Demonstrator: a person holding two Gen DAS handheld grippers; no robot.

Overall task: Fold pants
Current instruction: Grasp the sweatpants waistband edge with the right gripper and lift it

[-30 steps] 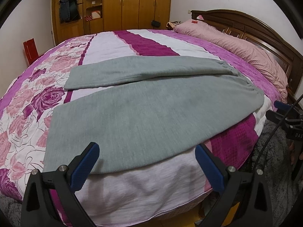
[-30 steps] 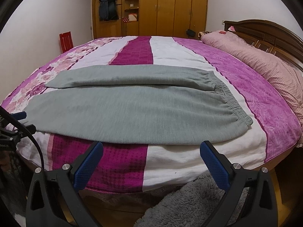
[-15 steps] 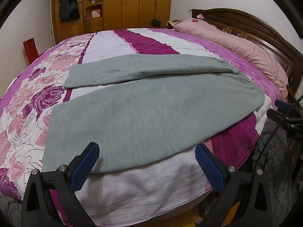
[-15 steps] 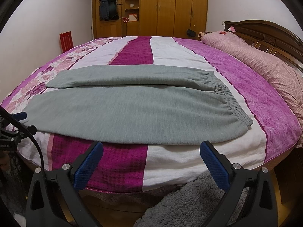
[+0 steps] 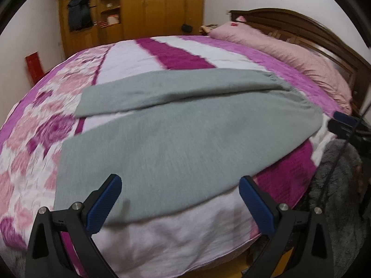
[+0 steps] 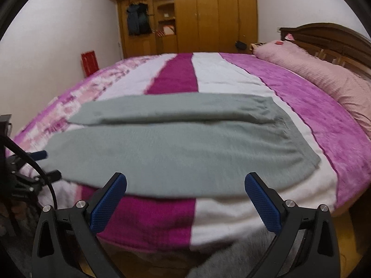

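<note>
Left wrist view: gray pants (image 5: 185, 139) lie flat on the bed (image 5: 185, 238); both grippers' jaws gape wide, empty. Best pinch near hem and waistband together.

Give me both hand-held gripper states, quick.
Left hand-held gripper: open, holding nothing, above the pants.
Right hand-held gripper: open, holding nothing.

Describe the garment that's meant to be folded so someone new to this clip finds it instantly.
Start at the large bed with its striped pink, white and magenta cover. The grey pants lie flat across its near side, legs apart, elastic waistband toward the wooden headboard. They are the only plain grey item on the patterned cover.
</note>
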